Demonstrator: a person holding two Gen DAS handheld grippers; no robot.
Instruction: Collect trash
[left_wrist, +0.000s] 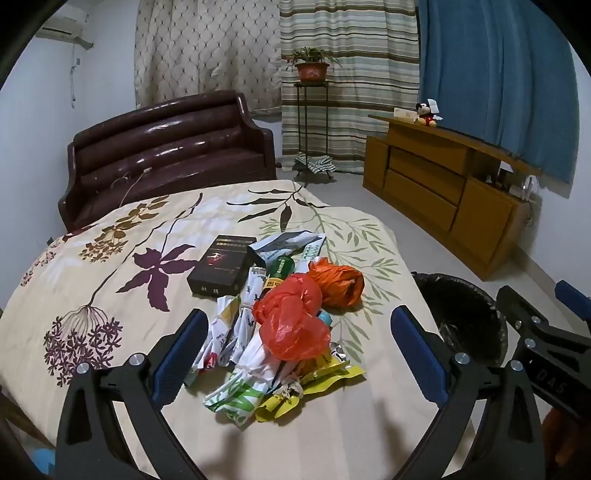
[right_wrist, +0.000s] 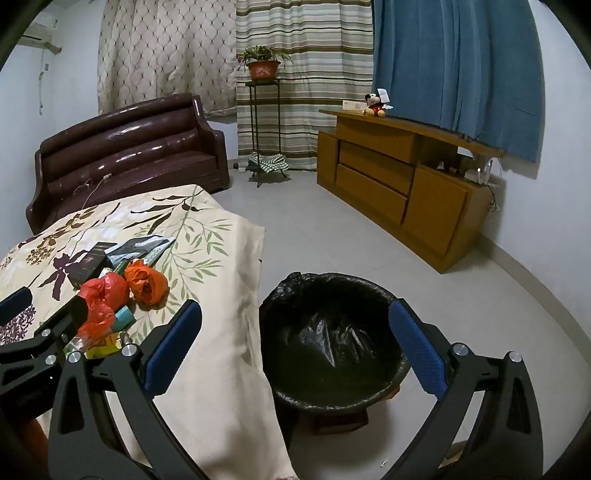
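A pile of trash lies on the flowered bedspread (left_wrist: 92, 258): a red plastic bag (left_wrist: 291, 321), a crumpled orange bag (left_wrist: 338, 282), a black box (left_wrist: 218, 266), a green bottle (left_wrist: 282, 267), white-green wrappers (left_wrist: 240, 373) and yellow wrappers (left_wrist: 317, 382). My left gripper (left_wrist: 299, 354) hangs open just above the near end of the pile, holding nothing. The bin lined with a black bag (right_wrist: 332, 343) stands on the floor beside the bed. Above it my right gripper (right_wrist: 295, 349) is open and empty. In the right wrist view the red bag (right_wrist: 101, 295) and orange bag (right_wrist: 146, 282) show at left.
A dark leather sofa (left_wrist: 166, 147) stands behind the bed. A wooden cabinet (right_wrist: 399, 192) with a plush toy (right_wrist: 376, 105) runs along the right wall. A potted plant on a metal stand (right_wrist: 263, 110) is by the curtains. Tiled floor (right_wrist: 369, 243) lies between bed and cabinet.
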